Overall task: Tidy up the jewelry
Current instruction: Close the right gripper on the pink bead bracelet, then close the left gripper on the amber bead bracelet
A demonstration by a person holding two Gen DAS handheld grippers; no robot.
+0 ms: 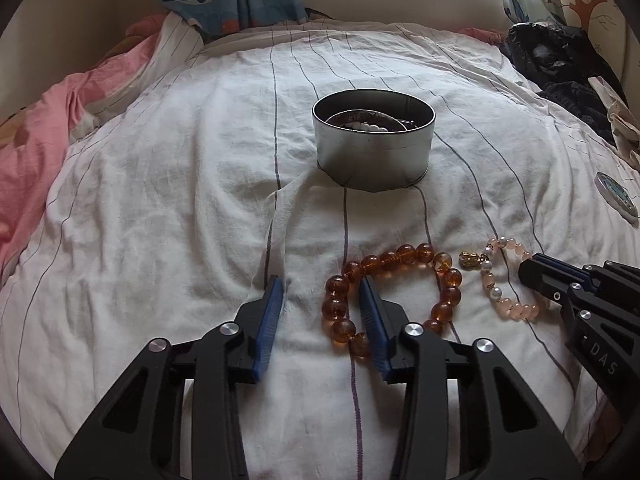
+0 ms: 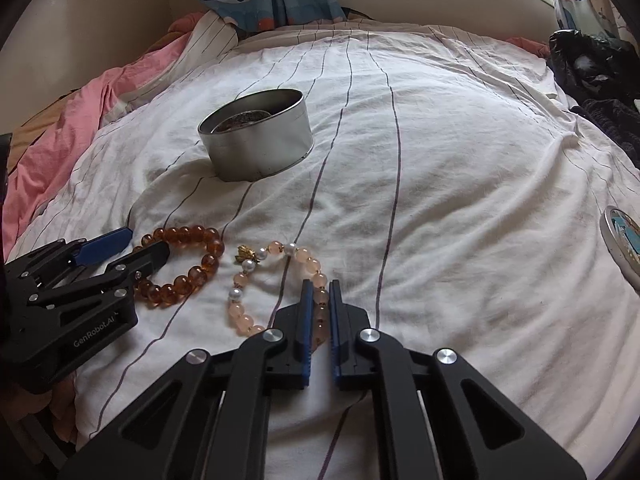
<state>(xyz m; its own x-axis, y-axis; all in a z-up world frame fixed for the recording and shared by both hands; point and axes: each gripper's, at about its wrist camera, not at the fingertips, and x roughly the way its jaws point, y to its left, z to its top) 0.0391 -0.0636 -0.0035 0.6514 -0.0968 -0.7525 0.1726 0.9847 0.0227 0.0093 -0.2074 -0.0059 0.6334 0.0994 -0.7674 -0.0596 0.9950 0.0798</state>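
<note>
Amber bracelet: large translucent orange-brown beads in a loop, lying flat on the bed sheet, near side of the tin.
Pink bracelet: pale pink beads with a few pearls and a small gold charm, just beside the amber one, also on the sheet.
Tin: round, metal, open; white beads and a dark ring-shaped piece already lie inside.
Progress: some pieces stowed, 2 bracelets left outside; judged partway.
Left gripper: jaws partly open; 1 finger sits inside the amber loop, nothing pinched.
Right gripper: jaws nearly closed, clamped on a strand of the pink bracelet.
Lid: likely the tin's, off at the right edge.
</note>
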